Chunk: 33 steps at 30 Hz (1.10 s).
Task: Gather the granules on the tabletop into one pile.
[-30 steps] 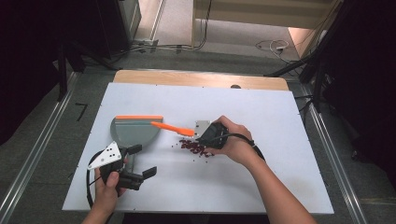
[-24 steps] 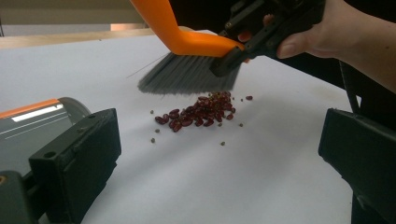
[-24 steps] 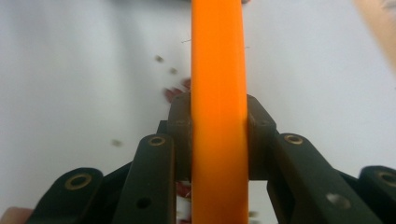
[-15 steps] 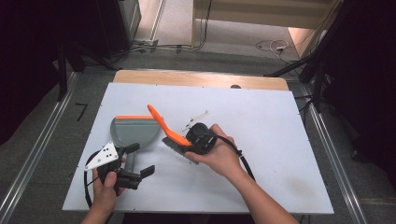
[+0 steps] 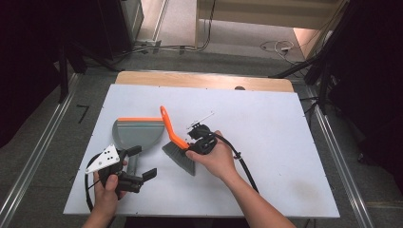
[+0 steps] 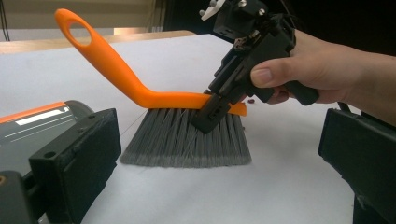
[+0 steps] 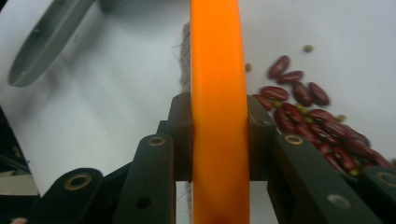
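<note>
While its bristles rest on the surface [image 5: 285, 142] near the middle, the brush [image 5: 177, 142] stands tilted, its orange handle rising toward the far-left corner with the loop end uppermost. The right gripper [image 5: 198, 142] has its jaws clamped across the orange back of the brush head. Red beans [image 7: 308, 112] lie just beside the bristles. The left gripper [image 5: 138, 168], near the front-left corner, has its jaws closed around the handle of the grey dustpan [image 5: 135, 133], whose mouth faces the far edge
</note>
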Each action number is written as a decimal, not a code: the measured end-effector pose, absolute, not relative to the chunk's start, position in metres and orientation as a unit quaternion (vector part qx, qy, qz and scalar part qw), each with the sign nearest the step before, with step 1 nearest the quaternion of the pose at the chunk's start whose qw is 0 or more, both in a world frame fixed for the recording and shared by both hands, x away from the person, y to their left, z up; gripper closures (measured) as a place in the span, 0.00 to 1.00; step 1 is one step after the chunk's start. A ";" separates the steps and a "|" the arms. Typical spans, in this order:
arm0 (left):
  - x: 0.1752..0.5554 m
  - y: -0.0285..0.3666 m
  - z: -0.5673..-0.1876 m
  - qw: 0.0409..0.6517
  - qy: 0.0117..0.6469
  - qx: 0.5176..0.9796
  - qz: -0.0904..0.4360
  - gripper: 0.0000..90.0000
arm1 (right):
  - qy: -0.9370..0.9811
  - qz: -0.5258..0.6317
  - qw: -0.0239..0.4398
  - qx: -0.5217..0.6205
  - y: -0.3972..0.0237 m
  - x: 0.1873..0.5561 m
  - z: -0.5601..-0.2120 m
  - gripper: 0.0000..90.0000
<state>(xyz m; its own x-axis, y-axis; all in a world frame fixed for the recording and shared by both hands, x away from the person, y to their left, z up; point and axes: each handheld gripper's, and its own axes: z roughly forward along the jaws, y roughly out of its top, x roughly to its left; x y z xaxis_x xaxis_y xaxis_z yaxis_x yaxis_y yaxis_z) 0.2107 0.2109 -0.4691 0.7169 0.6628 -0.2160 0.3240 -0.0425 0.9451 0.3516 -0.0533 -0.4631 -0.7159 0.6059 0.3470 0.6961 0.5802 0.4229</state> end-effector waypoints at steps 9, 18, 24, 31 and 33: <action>0.210 0.212 -0.469 0.597 0.350 0.708 0.141 0.00 | -0.872 -0.273 0.076 -0.400 -0.074 0.368 -0.466 0.75; 0.210 0.211 -0.470 0.597 0.349 0.709 0.140 0.00 | -0.863 -0.278 0.065 -0.416 -0.091 0.374 -0.466 0.75; 0.210 0.211 -0.470 0.597 0.349 0.708 0.141 0.00 | -0.859 -0.279 0.058 -0.424 -0.099 0.376 -0.465 0.75; 0.210 0.210 -0.470 0.597 0.349 0.709 0.141 0.00 | -0.858 -0.280 0.051 -0.427 -0.106 0.378 -0.465 0.75; 0.210 0.210 -0.470 0.597 0.349 0.709 0.141 0.00 | -0.856 -0.279 0.050 -0.431 -0.108 0.379 -0.464 0.75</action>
<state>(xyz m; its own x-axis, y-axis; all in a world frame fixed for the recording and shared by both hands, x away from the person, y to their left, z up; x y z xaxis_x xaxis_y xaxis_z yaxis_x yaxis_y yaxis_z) 0.2103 0.2102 -0.4700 0.7167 0.6628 -0.2170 0.3269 -0.0444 0.9440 0.3788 -0.1076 -0.4643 -0.6230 0.7107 0.3268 0.7668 0.4721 0.4349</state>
